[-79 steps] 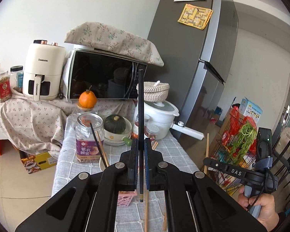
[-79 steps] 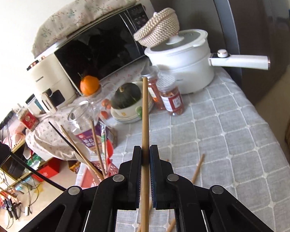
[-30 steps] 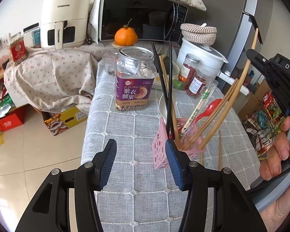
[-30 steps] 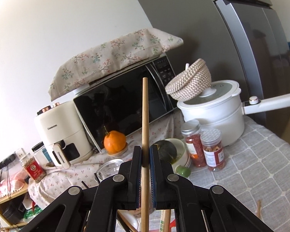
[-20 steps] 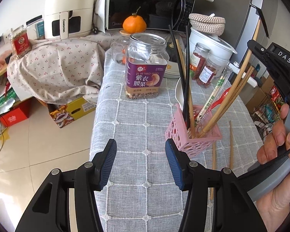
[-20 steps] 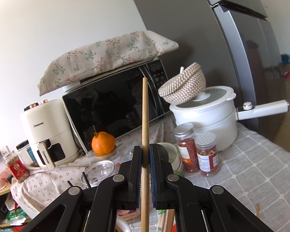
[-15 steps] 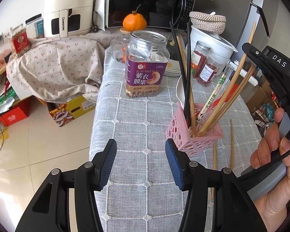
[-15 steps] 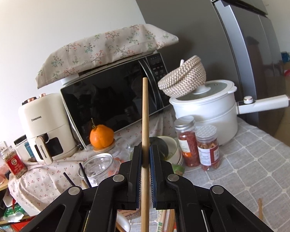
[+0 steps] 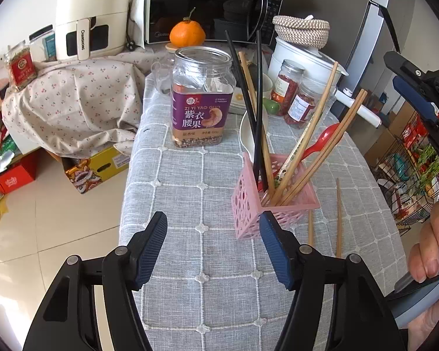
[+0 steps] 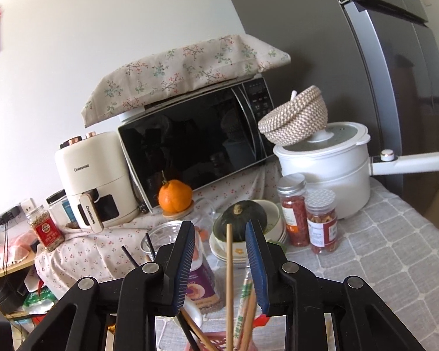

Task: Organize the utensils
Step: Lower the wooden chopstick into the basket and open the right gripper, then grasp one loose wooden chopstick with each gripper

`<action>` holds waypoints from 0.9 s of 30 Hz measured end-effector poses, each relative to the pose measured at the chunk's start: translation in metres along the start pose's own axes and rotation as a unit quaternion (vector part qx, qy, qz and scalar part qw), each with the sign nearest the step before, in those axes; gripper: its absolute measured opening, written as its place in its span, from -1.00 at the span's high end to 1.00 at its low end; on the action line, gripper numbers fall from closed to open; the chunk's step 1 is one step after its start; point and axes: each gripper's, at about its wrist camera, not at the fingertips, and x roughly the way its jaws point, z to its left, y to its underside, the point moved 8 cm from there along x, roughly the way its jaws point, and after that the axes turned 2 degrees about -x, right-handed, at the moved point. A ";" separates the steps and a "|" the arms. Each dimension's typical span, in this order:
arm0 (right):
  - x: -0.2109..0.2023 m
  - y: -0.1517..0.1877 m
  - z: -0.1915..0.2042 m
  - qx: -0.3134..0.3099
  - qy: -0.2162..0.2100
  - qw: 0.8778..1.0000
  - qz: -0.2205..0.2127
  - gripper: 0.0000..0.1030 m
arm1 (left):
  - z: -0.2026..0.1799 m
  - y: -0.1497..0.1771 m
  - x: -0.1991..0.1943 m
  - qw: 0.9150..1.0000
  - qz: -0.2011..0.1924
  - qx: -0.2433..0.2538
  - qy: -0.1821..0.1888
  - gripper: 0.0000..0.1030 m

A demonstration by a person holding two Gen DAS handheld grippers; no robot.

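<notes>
A pink perforated holder (image 9: 248,204) stands on the grey checked tablecloth (image 9: 190,175). It holds two black chopsticks (image 9: 256,102), several wooden chopsticks (image 9: 316,152) and a red spoon (image 9: 325,137). Two wooden chopsticks (image 9: 338,213) lie on the cloth to its right. My left gripper (image 9: 213,245) is open and empty, just short of the holder. My right gripper (image 10: 221,251) is open above the holder; a wooden chopstick (image 10: 229,278) stands loose between its fingers, its lower end in the holder (image 10: 216,345). The right gripper also shows in the left wrist view (image 9: 418,87).
A clear nut jar (image 9: 202,96), two spice jars (image 9: 295,96), a white spoon, stacked bowls with a green squash (image 10: 240,222) and a white pot (image 10: 330,169) crowd the table's far end. Behind are a microwave (image 10: 196,143), an orange (image 9: 187,33), an air fryer (image 9: 90,14) and a fridge.
My right gripper has opened and let go of the wooden chopstick, which now stands in the pink holder. My left gripper stays open and has barely moved.
</notes>
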 end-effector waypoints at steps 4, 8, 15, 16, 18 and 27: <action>-0.015 -0.002 -0.029 0.000 0.013 1.000 0.019 0.15 | -0.014 0.006 0.001 1.000 0.004 0.006 0.003 -0.44; -0.028 0.001 -0.063 0.010 0.026 0.999 0.044 -0.09 | -0.029 0.010 0.002 1.000 0.006 0.014 0.005 -0.53; -0.038 0.014 -0.108 0.010 0.050 0.994 0.094 -0.39 | -0.051 0.021 0.007 0.999 0.014 0.033 0.005 -0.60; -0.037 0.018 -0.113 0.010 0.054 0.993 0.105 -0.43 | -0.054 0.023 0.008 0.999 0.016 0.035 0.006 -0.60; -0.032 0.027 -0.121 0.011 0.058 0.990 0.132 -0.46 | -0.058 0.026 0.012 0.999 0.023 0.036 0.005 -0.61; 0.004 0.095 -0.157 0.028 0.095 0.948 0.303 -0.56 | -0.074 0.041 0.026 0.998 0.051 0.048 0.004 -0.61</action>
